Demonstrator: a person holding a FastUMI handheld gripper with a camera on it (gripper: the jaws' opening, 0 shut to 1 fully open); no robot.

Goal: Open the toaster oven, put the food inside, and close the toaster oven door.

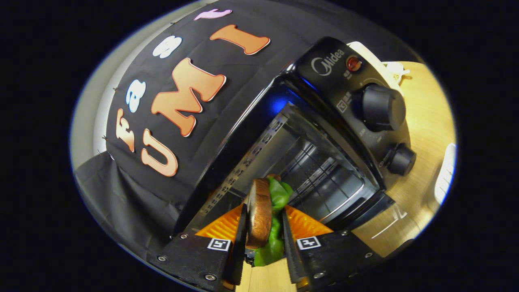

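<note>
The gripper [263,227] pinched the sandwich [264,215] between both fingers, just before the toaster oven [324,134]. Its door hung open, the cavity [316,174] standing clear beyond the sandwich's edge.

Light wooden table top [425,134], its grain running lengthwise, with thin pale lines [389,227] marked on the surface. A white object [445,172] lies at the table's far side; its kind cannot be told. A second small white item [395,69] sits on the wood. Black cloth backdrop [134,194], draped in folds, stands behind.
</note>
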